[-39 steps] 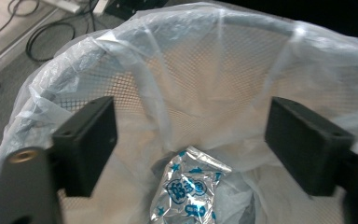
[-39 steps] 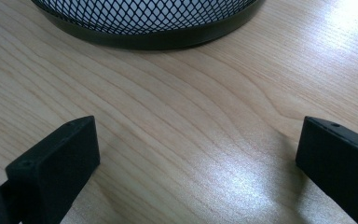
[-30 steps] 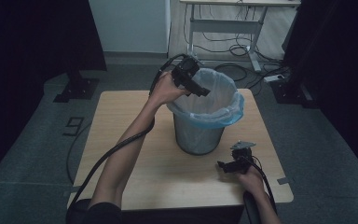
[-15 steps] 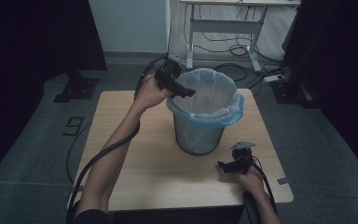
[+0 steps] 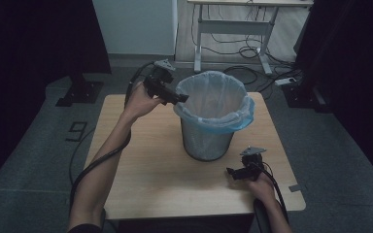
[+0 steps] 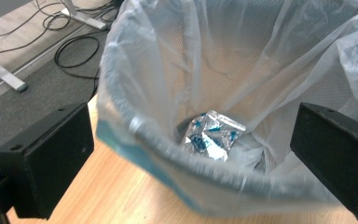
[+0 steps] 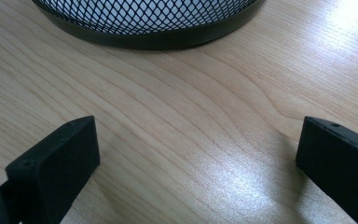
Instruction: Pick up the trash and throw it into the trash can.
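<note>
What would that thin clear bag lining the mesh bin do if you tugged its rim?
The thin translucent plastic bag would probably stretch and slip off, since it looks floppy and only folded over the rim. The black wire-mesh bin seems light, holding just a crumpled silver wrapper, so it might tip.

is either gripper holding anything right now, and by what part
Nothing is held. The left gripper hangs open at the rim of the lined bin, jaws wide apart with a foil wrapper lying at the bottom. The right gripper is open over bare table.
</note>
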Demonstrator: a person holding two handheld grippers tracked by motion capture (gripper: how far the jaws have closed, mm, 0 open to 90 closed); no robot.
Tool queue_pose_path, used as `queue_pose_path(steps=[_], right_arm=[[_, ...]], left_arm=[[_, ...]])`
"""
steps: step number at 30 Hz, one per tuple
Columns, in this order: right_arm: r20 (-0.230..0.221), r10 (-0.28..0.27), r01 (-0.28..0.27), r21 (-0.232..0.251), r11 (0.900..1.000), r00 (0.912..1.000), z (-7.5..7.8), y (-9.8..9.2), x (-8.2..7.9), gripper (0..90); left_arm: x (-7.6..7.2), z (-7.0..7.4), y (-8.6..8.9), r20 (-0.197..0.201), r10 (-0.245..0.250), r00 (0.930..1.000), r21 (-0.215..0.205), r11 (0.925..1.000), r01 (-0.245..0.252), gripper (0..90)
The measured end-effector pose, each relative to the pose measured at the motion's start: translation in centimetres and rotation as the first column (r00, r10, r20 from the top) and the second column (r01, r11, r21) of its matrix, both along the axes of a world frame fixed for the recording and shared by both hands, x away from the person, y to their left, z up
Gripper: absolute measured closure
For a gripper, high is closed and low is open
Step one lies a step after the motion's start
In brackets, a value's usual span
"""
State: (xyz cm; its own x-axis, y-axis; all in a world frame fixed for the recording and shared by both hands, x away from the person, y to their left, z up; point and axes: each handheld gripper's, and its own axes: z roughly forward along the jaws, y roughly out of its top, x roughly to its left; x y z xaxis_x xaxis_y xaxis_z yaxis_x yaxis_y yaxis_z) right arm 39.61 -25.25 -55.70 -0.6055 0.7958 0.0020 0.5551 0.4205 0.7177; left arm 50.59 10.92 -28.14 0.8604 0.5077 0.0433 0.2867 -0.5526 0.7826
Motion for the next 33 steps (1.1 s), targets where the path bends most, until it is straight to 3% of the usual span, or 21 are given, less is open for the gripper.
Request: queue_pose_path(steps=[17, 33], right_arm=[[-0.001, -0.001, 0.001, 0.003, 1.0, 1.0, 0.0, 0.0, 0.0, 0.0], [0.0, 0.001, -0.001, -0.001, 1.0, 1.0, 0.0, 0.0, 0.0, 0.0]], left_arm=[[-1.1, -1.3, 5.7, 0.007, 0.071, 0.9974, -0.006, 0.9975, -0.071, 0.0], [-2.8, -2.8, 11.6, 0.016, 0.152, 0.9882, -0.01, 0.9883, -0.152, 0.0]])
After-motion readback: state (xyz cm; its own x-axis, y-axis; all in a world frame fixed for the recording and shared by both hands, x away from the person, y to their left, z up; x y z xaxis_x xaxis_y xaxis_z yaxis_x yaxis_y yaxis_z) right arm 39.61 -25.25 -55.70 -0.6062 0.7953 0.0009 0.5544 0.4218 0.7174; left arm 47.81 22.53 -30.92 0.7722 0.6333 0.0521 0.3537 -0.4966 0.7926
